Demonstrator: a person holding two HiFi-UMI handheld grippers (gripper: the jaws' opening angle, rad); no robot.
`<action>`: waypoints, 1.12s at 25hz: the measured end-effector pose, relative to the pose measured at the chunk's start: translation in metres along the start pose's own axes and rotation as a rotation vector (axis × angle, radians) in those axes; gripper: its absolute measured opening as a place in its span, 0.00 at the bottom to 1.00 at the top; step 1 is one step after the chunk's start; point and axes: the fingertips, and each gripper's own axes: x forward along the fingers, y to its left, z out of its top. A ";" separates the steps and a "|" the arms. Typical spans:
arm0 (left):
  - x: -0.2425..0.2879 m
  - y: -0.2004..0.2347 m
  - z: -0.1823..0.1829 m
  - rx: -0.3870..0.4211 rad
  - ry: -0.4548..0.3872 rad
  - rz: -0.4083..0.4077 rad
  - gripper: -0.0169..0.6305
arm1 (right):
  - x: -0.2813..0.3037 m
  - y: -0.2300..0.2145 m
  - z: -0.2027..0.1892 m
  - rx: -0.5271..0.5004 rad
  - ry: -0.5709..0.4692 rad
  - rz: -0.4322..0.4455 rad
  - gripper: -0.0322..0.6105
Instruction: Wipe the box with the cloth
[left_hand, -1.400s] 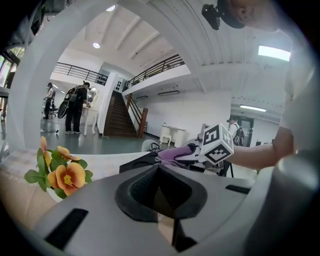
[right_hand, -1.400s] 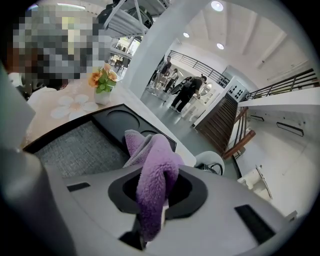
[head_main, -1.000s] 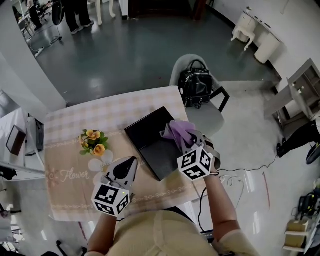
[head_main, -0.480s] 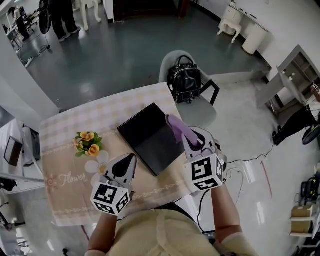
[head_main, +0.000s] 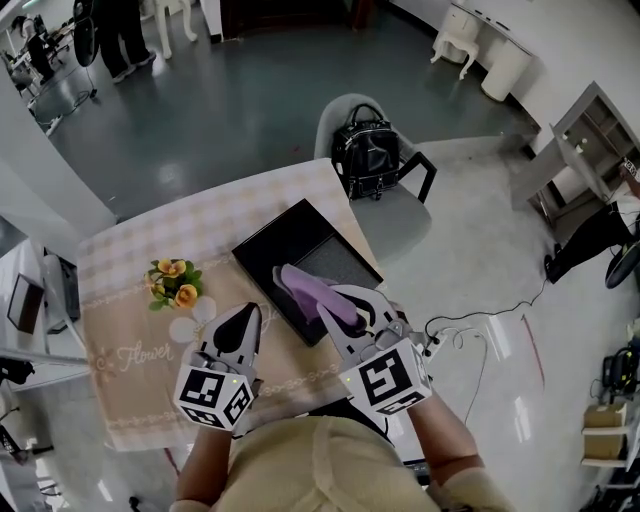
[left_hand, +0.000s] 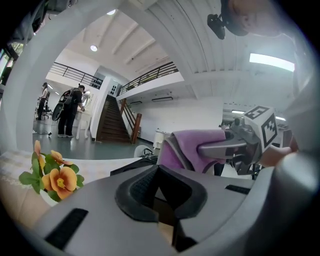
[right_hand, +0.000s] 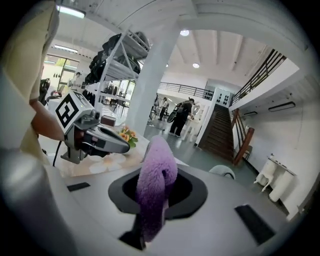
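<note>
A flat black box (head_main: 300, 250) lies at an angle on the checked tablecloth (head_main: 150, 240). My right gripper (head_main: 338, 303) is shut on a purple cloth (head_main: 305, 287), which hangs over the box's near corner. In the right gripper view the cloth (right_hand: 155, 177) droops out from between the jaws. My left gripper (head_main: 248, 315) hovers just left of the box, shut with nothing in it, its tip close to the cloth. The left gripper view shows the cloth (left_hand: 192, 147) and the right gripper (left_hand: 220, 148) just ahead, with the box's edge (left_hand: 132, 168) below them.
A small pot of orange and yellow flowers (head_main: 172, 282) stands left of the box. A grey chair (head_main: 400, 225) with a black handbag (head_main: 365, 158) is past the table's far right corner. The table's near edge (head_main: 300, 385) is just under my grippers.
My right gripper has carried the cloth from the box's right edge leftward and nearer, to the near corner beside the left gripper. The left gripper has barely moved.
</note>
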 end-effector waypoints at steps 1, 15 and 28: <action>-0.001 0.000 -0.001 -0.003 0.002 0.002 0.05 | 0.005 0.007 -0.006 0.009 0.010 0.020 0.16; -0.013 0.005 -0.022 -0.019 0.051 0.020 0.05 | 0.045 0.053 -0.087 0.014 0.184 0.094 0.16; -0.008 -0.001 -0.026 -0.019 0.070 -0.002 0.05 | 0.049 0.028 -0.098 -0.080 0.219 0.021 0.16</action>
